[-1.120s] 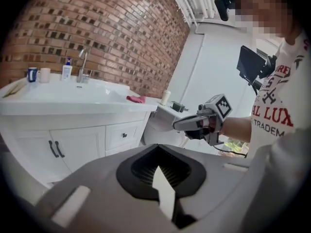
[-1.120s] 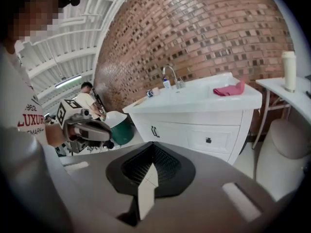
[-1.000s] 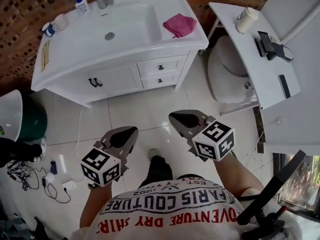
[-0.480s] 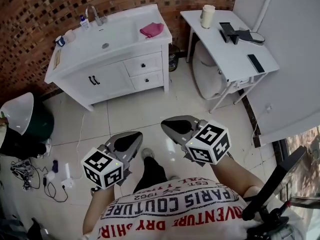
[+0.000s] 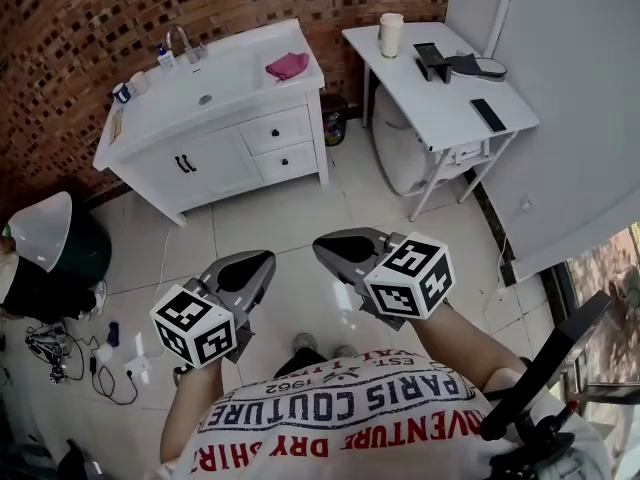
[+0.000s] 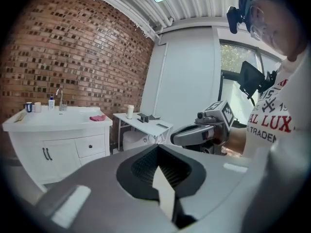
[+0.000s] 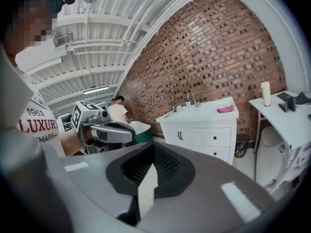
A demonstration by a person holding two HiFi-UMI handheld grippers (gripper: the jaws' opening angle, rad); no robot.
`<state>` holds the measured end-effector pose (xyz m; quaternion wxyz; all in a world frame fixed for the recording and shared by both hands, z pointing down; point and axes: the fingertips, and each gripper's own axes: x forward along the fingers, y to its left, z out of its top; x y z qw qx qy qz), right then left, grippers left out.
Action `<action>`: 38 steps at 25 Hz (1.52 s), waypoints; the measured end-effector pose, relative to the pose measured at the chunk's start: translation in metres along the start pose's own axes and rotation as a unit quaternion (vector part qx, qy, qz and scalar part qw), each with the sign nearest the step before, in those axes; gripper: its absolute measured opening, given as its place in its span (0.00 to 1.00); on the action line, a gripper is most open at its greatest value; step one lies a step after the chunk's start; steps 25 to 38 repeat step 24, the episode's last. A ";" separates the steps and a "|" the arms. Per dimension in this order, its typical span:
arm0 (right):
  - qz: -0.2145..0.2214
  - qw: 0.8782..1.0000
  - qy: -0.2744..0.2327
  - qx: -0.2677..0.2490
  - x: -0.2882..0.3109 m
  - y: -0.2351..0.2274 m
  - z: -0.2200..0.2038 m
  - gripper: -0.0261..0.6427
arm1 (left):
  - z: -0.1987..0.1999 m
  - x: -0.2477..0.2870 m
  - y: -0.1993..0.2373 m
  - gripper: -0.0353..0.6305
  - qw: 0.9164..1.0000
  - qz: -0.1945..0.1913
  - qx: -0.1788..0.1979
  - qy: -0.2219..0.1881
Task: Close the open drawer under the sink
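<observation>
White vanity (image 5: 215,143) farther than before, drawers (image 5: 276,130) flush; left claw (image 5: 260,261), right claw (image 5: 326,246) shut.

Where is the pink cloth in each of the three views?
Head view: the pink cloth is at upper centre, on the right end of the counter.
Left gripper view: left of centre, on the counter's right end.
Right gripper view: right of centre, on the counter's right end.
Shared landmark: the faucet, left of the cloth in every view.
</observation>
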<state>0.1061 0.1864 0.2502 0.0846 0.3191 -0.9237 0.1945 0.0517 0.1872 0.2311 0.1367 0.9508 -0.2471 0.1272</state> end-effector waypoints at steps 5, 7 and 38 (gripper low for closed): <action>-0.006 1.000 -0.002 0.000 -0.006 0.006 -0.005 0.05 | -0.002 0.000 -0.012 0.04 1.000 -0.006 0.007 0.001; -0.006 1.000 0.000 -0.003 -0.009 0.008 -0.009 0.05 | -0.004 0.000 -0.016 0.04 1.000 -0.004 0.008 -0.001; -0.010 1.000 0.014 -0.014 -0.015 0.008 -0.015 0.05 | -0.007 0.007 -0.021 0.04 1.000 -0.010 0.003 -0.011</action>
